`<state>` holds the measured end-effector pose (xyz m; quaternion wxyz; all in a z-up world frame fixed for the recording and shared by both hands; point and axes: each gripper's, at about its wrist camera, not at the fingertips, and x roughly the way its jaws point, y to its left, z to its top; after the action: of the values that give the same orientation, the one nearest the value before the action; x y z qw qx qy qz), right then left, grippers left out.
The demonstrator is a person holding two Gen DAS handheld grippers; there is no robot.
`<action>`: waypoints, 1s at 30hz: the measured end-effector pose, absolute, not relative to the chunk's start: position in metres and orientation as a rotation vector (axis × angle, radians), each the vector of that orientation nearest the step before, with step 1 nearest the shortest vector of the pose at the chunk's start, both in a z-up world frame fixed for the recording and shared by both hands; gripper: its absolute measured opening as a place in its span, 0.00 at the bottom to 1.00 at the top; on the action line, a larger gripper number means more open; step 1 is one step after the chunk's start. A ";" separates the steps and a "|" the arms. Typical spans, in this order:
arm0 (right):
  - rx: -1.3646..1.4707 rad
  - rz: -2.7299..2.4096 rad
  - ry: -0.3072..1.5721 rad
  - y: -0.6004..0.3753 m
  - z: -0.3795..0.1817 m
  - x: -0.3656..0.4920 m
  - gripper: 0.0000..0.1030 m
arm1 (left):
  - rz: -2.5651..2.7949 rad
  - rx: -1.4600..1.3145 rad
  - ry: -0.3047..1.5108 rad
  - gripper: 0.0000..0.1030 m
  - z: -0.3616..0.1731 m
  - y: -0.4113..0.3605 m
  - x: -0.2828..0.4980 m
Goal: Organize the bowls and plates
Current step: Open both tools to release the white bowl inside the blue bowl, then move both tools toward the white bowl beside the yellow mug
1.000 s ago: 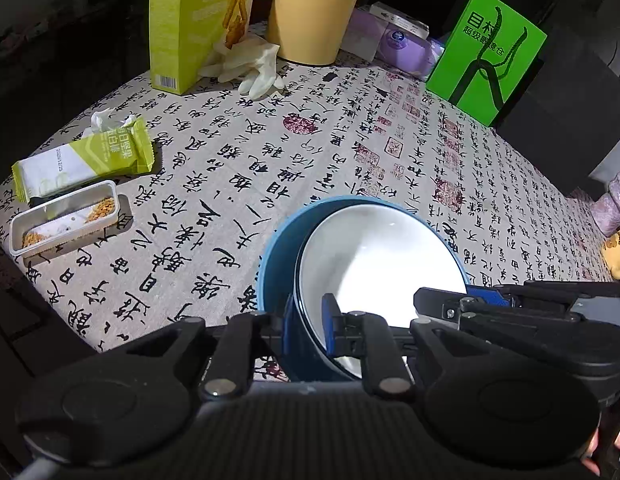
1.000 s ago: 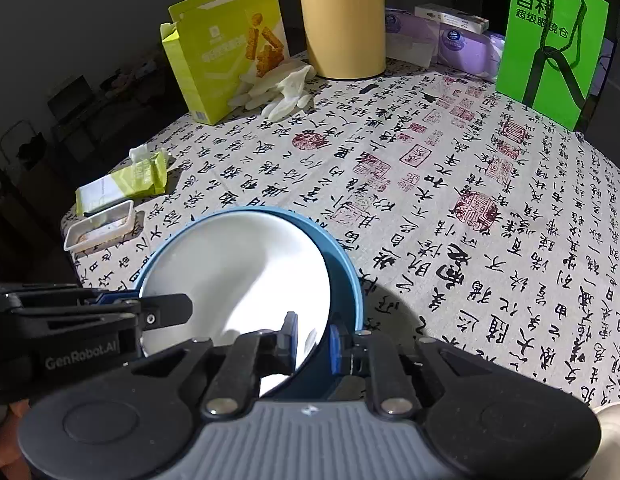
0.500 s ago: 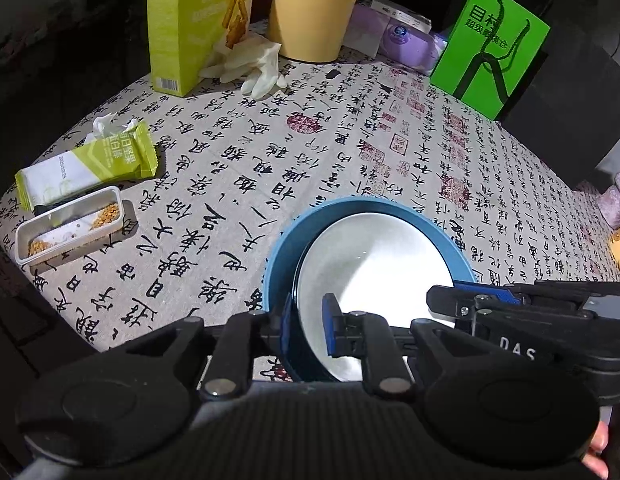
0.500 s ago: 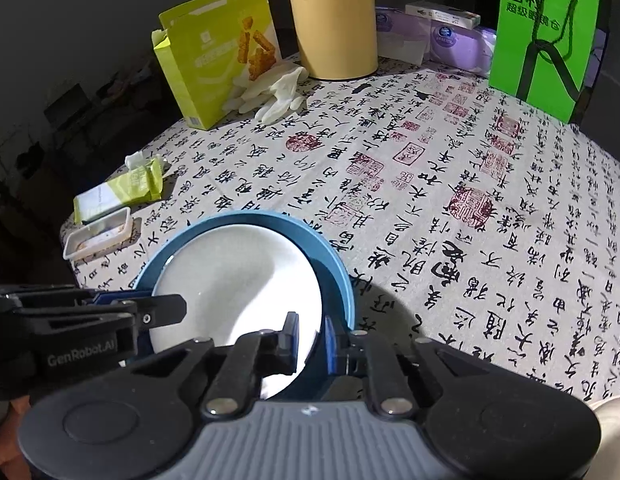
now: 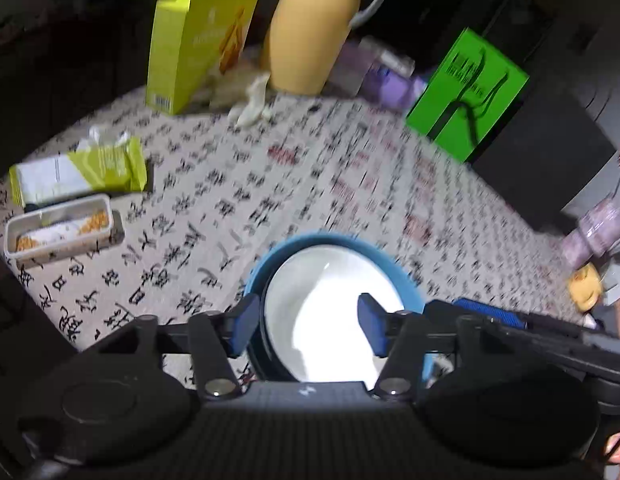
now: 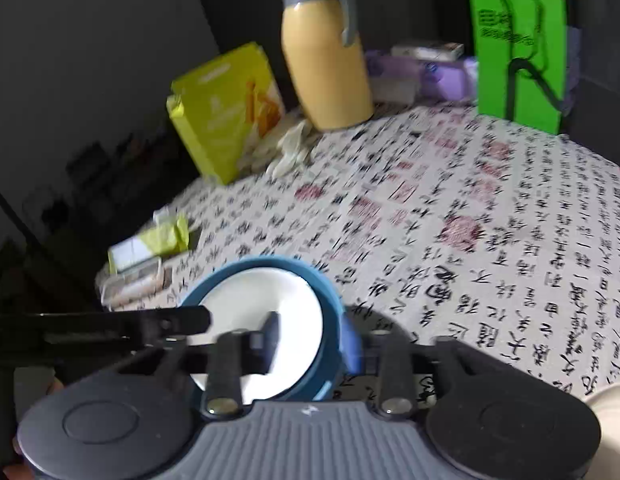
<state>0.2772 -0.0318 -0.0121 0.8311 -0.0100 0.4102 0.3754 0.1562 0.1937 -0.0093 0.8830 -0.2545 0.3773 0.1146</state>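
White bowl (image 5: 330,312) sat nested, mouth up, inside blue bowl (image 5: 270,256); left gripper (image 5: 306,320) and right gripper (image 6: 310,344) were opening, jaws released astride the rims.

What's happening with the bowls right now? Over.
Left gripper and right gripper opening, pads off the rim. Blue bowl with white bowl inside, on tablecloth. Nothing blocking.

Both claws point steeply downward, side by side — left claw (image 5: 306,330) and right claw (image 6: 310,338) with jaws opening.

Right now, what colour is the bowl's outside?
Blue outside, white inside; the bowl shows best in the right wrist view.
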 end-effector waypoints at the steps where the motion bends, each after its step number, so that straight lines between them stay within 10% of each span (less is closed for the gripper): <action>1: -0.004 0.784 0.850 -0.039 -0.011 0.276 0.47 | 0.235 -0.531 0.763 0.65 -0.006 0.193 0.153; 7: 0.058 0.666 0.718 -0.078 -0.009 0.261 0.94 | 0.215 -0.536 0.604 0.93 0.009 0.184 0.134; 10: 0.093 0.569 0.637 -0.100 -0.009 0.252 1.00 | 0.223 -0.495 0.510 1.00 0.017 0.175 0.125; 30: 0.107 0.451 0.551 -0.182 -0.022 0.229 1.00 | 0.172 -0.352 0.421 1.00 0.025 0.077 0.132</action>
<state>0.2292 -0.1824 -0.0219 0.9358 0.0523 0.2697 0.2208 0.1324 0.0775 0.0254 0.9589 -0.1735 0.2078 0.0849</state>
